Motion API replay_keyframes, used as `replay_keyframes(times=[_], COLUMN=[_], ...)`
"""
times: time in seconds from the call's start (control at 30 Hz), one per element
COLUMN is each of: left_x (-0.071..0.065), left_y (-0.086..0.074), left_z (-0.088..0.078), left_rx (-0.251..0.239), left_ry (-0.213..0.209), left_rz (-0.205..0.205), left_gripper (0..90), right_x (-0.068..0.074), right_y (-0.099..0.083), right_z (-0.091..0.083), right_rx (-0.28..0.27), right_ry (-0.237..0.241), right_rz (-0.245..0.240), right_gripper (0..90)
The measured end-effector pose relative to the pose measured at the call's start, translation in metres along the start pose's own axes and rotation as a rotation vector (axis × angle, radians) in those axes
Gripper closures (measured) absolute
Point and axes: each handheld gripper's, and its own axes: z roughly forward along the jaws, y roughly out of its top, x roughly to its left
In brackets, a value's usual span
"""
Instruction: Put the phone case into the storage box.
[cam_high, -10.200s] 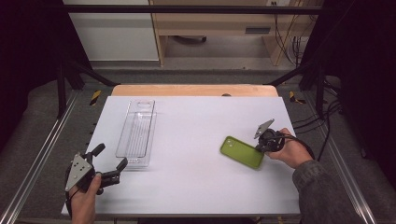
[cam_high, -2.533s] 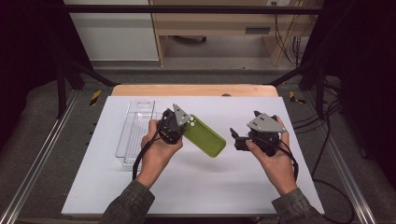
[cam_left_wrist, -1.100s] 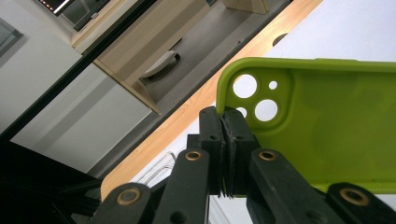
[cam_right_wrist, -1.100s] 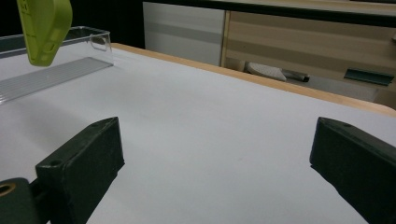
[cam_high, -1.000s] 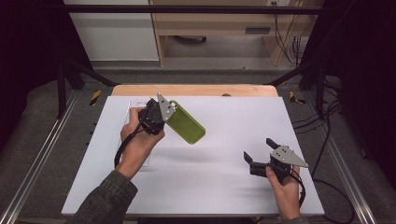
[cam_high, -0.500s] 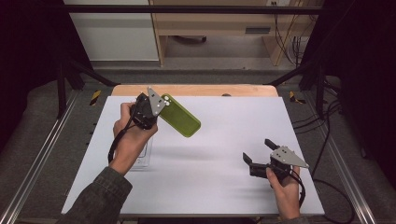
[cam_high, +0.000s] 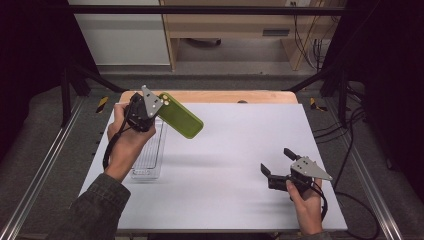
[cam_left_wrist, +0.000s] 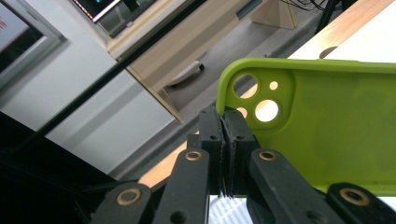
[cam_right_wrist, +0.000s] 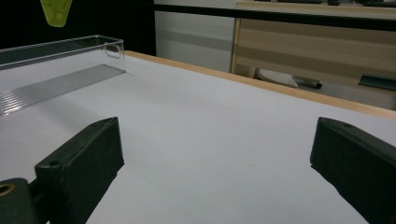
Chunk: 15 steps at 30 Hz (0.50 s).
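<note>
Above the clear tray (cam_high: 149, 156) at the bench's (cam_high: 225, 200) left side, left gripper (cam_high: 156, 107) is clamped on the green phone case (cam_high: 180, 116) at its camera-cutout corner, case held in the air. Looks light, flexible, a bit slick; a corner pinch may let it swing, mid-edge grip is safer. Right gripper (cam_high: 278, 161) is released, resting low right. Bench middle is free; tray walls are the edge to mind.

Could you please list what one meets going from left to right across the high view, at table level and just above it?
Left gripper → green phone case held in it → right gripper, jaws open, low over the white table. The clear tray lies under the left hand, so its place in the order is unclear.
</note>
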Motion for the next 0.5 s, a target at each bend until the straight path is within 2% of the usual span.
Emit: replay_keyframes(times=[0.5], left_x=[0.024], left_y=[-0.002], left_z=[-0.002], left_rx=[-0.05], left_ry=[0.07], left_rz=[0.01], left_gripper=[87.4], right_x=[0.004], right_y=[-0.002], right_z=[0.004], right_rx=[0.015], right_ry=[0.01], right_rz=[-0.015], right_gripper=[2.7])
